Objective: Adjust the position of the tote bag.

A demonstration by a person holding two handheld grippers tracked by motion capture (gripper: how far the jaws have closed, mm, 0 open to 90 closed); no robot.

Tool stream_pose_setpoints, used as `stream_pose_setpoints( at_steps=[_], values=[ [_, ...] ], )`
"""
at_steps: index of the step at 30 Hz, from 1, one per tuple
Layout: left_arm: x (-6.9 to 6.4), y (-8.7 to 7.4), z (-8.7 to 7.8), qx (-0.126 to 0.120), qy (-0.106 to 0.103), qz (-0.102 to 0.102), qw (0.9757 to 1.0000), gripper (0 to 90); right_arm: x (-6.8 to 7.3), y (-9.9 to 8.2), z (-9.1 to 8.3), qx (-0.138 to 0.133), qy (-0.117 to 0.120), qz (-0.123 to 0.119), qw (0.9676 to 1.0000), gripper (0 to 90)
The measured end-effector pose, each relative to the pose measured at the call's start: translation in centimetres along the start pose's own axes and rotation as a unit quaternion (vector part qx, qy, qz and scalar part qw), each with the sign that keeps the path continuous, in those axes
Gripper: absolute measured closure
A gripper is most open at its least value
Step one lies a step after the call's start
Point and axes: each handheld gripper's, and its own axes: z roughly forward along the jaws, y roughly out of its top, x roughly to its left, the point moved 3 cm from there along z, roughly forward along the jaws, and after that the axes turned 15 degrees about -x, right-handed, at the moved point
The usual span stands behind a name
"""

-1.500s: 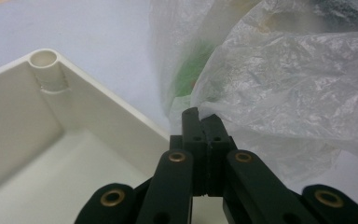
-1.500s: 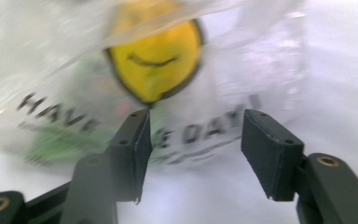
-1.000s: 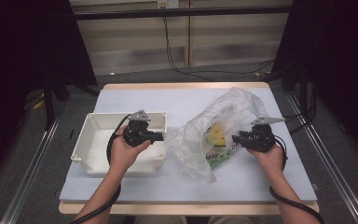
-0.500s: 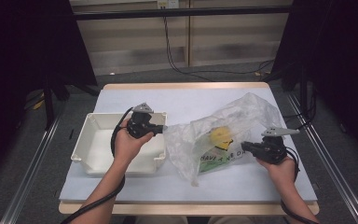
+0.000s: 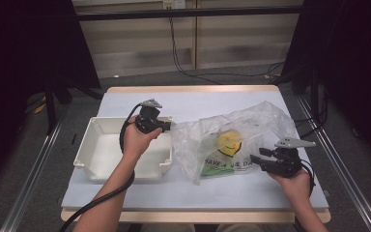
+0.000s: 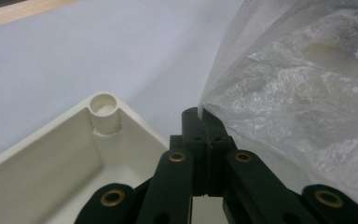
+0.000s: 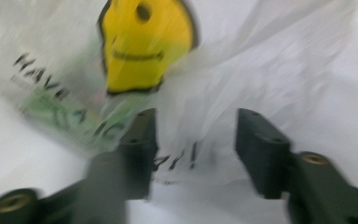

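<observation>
Pale blue tabletop [image 5: 125, 193] carries a crinkled clear plastic bag [image 5: 232, 140] with a yellow smiley at centre. Left gripper [image 5: 169, 126] pinches its nine-o'clock edge over a white plastic tray [image 5: 101, 154]; right gripper [image 5: 258, 158], jaws just opening, stands released at four o'clock.

A pale bench [image 5: 140, 99] with a wooden edge stands on grey carpet [image 5: 38, 193] — dark curtains [image 5: 24, 53] at both sides, light wall panels [image 5: 135, 38] behind, black cables [image 5: 188, 63] trailing down.

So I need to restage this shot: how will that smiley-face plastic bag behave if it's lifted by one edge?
The plastic bag will probably be floppy: it lies crumpled, sagging from where the left gripper pinches its edge. The thin, see-through film suggests it is light. It may slip from a loose pinch.
</observation>
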Motion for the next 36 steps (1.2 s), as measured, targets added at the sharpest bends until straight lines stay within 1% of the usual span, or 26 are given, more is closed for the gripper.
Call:
stream_pose_setpoints(
  at_steps=[1, 3, 4, 6, 7, 8, 9, 10, 12, 13, 14, 15, 16, 17, 18, 21, 23, 25, 27, 28, 29, 30, 31, 32, 34, 36],
  values=[
    [0.0, 0.0, 0.0, 0.0, -0.001, 0.0, 1.0, 90.0, -0.3, 0.5, 0.1, -0.007, -0.004, 0.001, 1.0, 38.6],
    [-0.2, 0.1, 0.0, 0.001, -0.003, 0.0, 1.0, 90.0, -0.4, 0.7, 0.3, -0.011, -0.007, 0.002, 0.9999, 36.3],
    [-0.2, 0.1, 0.1, -0.004, -0.006, -0.002, 1.0, 90.0, -0.5, 0.9, 0.6, -0.013, -0.006, 0.002, 0.9999, 35.6],
    [-0.2, 0.2, 0.2, 0.0, -0.002, 0.0, 1.0, 90.0, -0.4, 1.2, 1.2, -0.012, -0.005, 0.004, 0.9999, 35.6],
    [-0.2, 0.2, 0.3, -0.001, -0.005, 0.002, 1.0, 90.0, -0.4, 1.3, 1.5, -0.012, -0.009, 0.003, 0.9999, 35.9],
    [-0.1, 0.2, 0.4, 0.002, -0.002, 0.003, 1.0, 90.0, -0.6, 1.2, 2.2, -0.006, -0.015, 0.005, 0.9999, 42.2],
    [-0.1, 0.2, 0.5, 0.001, -0.002, 0.0, 1.0, 90.0, -0.7, 1.1, 2.5, -0.003, -0.014, 0.007, 0.9999, 49.0],
    [0.0, 0.2, 0.6, 0.003, -0.002, 0.003, 1.0, 90.0, -0.8, 1.0, 2.6, -0.003, -0.009, 0.011, 0.9999, 56.6],
    [0.2, 0.3, 0.8, 0.003, -0.002, -0.002, 1.0, 90.0, -0.9, 0.7, 2.8, 0.004, -0.003, 0.011, 0.9999, 73.4],
    [0.3, 0.3, 0.9, 0.002, -0.004, -0.004, 1.0, 90.0, -0.9, 0.7, 2.8, 0.004, -0.003, 0.011, 0.9999, 73.4],
    [0.4, 0.3, 1.0, -0.003, -0.002, -0.007, 1.0, 90.0, -0.9, 0.5, 2.8, 0.001, 0.006, 0.008, 1.0, 79.1],
    [0.5, 0.3, 1.0, -0.004, 0.001, -0.007, 1.0, 90.0, -0.7, 0.2, 2.4, 0.008, 0.02, 0.002, 0.9998, 88.7],
    [0.7, 0.4, 1.1, -0.007, 0.001, -0.008, 0.9999, 90.0, -0.7, 0.2, 2.4, 0.008, 0.02, 0.002, 0.9998, 88.7],
    [0.9, 0.4, 1.2, -0.005, 0.005, -0.006, 1.0, 90.0, -0.3, 0.0, 1.7, 0.012, 0.027, -0.005, 0.9996, 90.0],
    [1.1, 0.4, 1.2, -0.006, 0.005, -0.008, 0.9999, 90.0, -0.3, 0.0, 1.7, 0.012, 0.027, -0.005, 0.9996, 90.0],
    [1.4, 0.4, 1.5, -0.013, 0.01, -0.014, 0.9998, 90.0, 0.3, -0.5, 0.9, 0.017, 0.04, -0.006, 0.9991, 90.0],
    [1.4, 0.3, 1.5, -0.015, 0.005, -0.021, 0.9996, 90.0, 0.6, -0.7, 0.6, 0.022, 0.037, -0.009, 0.999, 89.5],
    [1.2, 0.2, 1.4, -0.015, -0.002, -0.025, 0.9996, 89.7, 0.7, -0.5, 0.5, 0.011, 0.034, -0.003, 0.9993, 84.2],
    [1.0, 0.2, 1.1, -0.013, -0.008, -0.029, 0.9995, 84.7, 0.9, 0.0, 0.4, 0.005, 0.027, -0.009, 0.9996, 74.2],
    [0.9, 0.2, 0.9, -0.009, -0.014, -0.035, 0.9992, 81.3, 1.0, 0.2, 0.4, 0.005, 0.021, -0.009, 0.9997, 72.4],
    [0.8, 0.2, 0.8, -0.01, -0.014, -0.036, 0.9992, 78.0, 1.2, 0.4, 0.4, 0.005, 0.024, -0.009, 0.9997, 69.2],
    [0.9, 0.3, 0.5, -0.005, -0.014, -0.036, 0.9992, 74.9, 1.4, 0.6, 0.5, 0.004, 0.017, -0.012, 0.9998, 62.1],
    [0.8, 0.3, 0.5, -0.009, -0.011, -0.04, 0.9991, 74.9, 1.4, 0.6, 0.5, 0.004, 0.017, -0.012, 0.9998, 62.1],
    [0.8, 0.4, 0.2, -0.008, -0.01, -0.039, 0.9992, 71.9, 1.5, 0.7, 0.6, 0.008, 0.018, -0.015, 0.9997, 61.6],
    [0.7, 0.5, 0.0, -0.003, -0.013, -0.029, 0.9995, 64.6, 1.8, 0.9, 0.8, 0.007, 0.021, -0.021, 0.9995, 56.6],
    [0.6, 0.5, -0.4, 0.001, -0.016, -0.019, 0.9997, 60.0, 2.0, 1.1, 0.9, 0.006, 0.025, -0.017, 0.9995, 56.3]
  ],
)
